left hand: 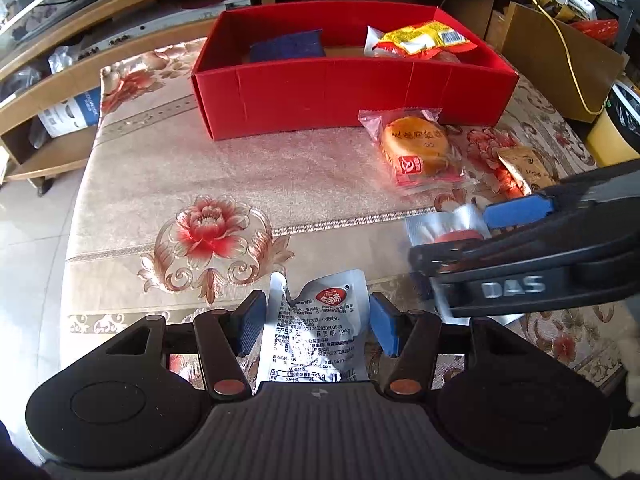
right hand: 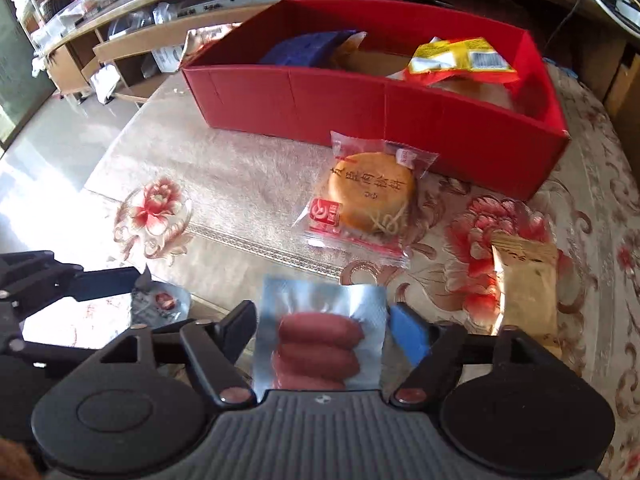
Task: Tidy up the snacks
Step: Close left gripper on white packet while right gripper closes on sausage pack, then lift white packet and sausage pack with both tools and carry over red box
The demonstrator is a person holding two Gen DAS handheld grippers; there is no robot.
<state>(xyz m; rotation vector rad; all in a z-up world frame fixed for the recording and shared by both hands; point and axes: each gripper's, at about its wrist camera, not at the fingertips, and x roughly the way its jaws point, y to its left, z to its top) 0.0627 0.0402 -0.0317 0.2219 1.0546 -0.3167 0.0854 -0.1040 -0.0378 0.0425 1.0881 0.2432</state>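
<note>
bench point(left hand: 224, 176) carries red box point(left hand: 344, 92) at upper centre, open-topped to receive snacks. left tongs point(left hand: 318, 326) straddle silver pouch point(left hand: 316, 336), apparently not clamped. right tongs point(right hand: 322, 330) likewise straddle sausage pack point(right hand: 320, 336); grip unclear.

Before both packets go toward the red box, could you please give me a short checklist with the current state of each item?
1. Left tongs around the silver printed packet: ok, the packet sits between the pads; firm contact cannot tell.
2. Right tongs around the sausage packet: ok, it lies between the fingers; the grip is blurred.
3. Space in the red box: ok, bare floor shows between the blue packet and the yellow packet.
4. Path to the box: not ok for a low route, the round cake packet lies in front of it.
5. Clearance between the two tools: cannot tell, they are close.
</note>
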